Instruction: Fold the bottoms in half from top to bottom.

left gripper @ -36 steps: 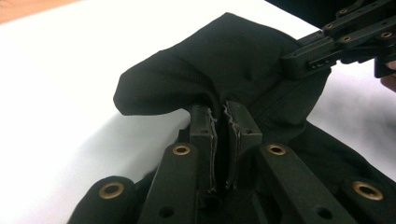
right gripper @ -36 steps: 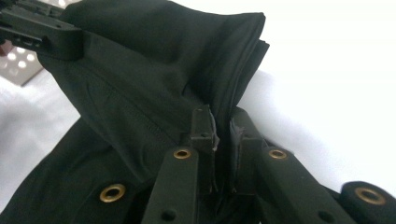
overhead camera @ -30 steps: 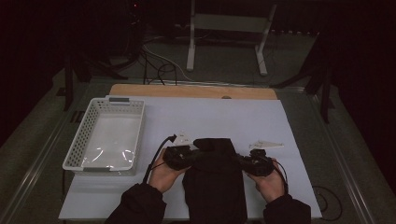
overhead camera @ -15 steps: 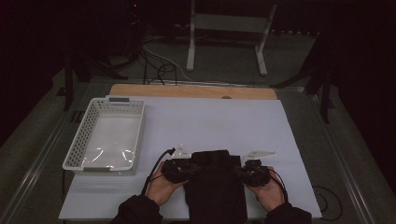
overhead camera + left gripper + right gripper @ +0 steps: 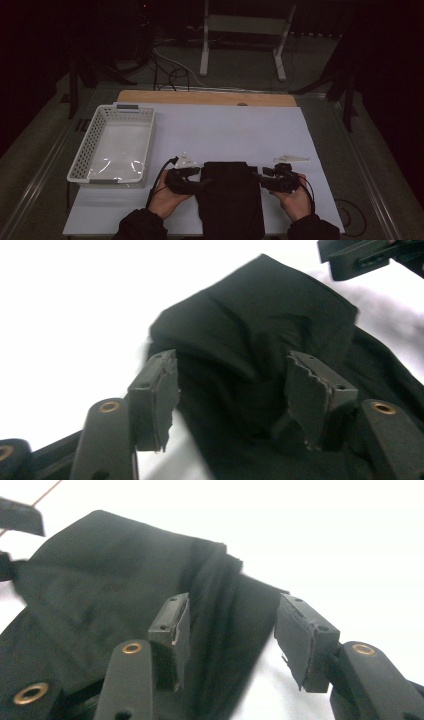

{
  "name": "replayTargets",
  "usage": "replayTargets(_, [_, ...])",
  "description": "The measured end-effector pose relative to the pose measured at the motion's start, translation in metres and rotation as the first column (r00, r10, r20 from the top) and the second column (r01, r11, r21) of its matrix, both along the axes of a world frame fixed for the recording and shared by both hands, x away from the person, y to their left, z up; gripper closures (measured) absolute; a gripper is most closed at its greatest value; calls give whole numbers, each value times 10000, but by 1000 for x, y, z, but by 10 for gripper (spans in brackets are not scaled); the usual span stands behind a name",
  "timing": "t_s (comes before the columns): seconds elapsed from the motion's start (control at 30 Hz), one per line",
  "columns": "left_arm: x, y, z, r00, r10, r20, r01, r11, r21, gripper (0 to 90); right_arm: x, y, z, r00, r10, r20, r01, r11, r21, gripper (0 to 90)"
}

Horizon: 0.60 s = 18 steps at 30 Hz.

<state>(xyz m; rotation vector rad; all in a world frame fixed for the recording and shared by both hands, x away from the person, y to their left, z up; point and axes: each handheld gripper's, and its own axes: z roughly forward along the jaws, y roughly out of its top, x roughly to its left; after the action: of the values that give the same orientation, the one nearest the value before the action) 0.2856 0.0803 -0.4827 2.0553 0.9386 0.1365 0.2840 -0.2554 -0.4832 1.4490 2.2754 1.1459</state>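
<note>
Lying on the white sheet (image 5: 225,130) that covers the table, a black cloth (image 5: 229,200) is seen folded at the near edge, well to the right of the white basket (image 5: 112,145). The left gripper (image 5: 192,181) is held at the cloth's left edge and the right gripper (image 5: 265,181) at its right edge, each carried in a hand coming in from the near side.

In the left gripper view, the jaws have just been opening and stand apart; the cloth (image 5: 260,365) is seen between and beyond them, but it is not pressed by the pads. In the right gripper view, the jaws have likewise just been opening and stand apart over the folded edge of the cloth (image 5: 130,590), which is left unclamped.

A bare strip of wooden tabletop (image 5: 205,97) is visible beyond the cloth, past the far edge of the sheet.
</note>
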Motion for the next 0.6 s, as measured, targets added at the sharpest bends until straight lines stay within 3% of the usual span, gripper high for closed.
replayTargets(0.1, [3,2,-1,9996,260,-105,-258,9996,144,393,11,-4,-5,9995,-291,-73,289,9993,-252,488])
replayTargets(0.4, [8,1,-12,9977,488,-467,-457,9969,642,435,39,5,-30,9977,-347,-584,290,9949,-967,542])
replayTargets(0.5, [9,4,-13,9962,737,-467,-698,9943,804,498,40,7,-31,9977,-331,-593,272,9947,-987,571])
replayTargets(0.6, [13,7,-13,9942,944,-523,-902,9929,779,540,38,11,-31,9972,59,-741,-128,9956,-925,658])
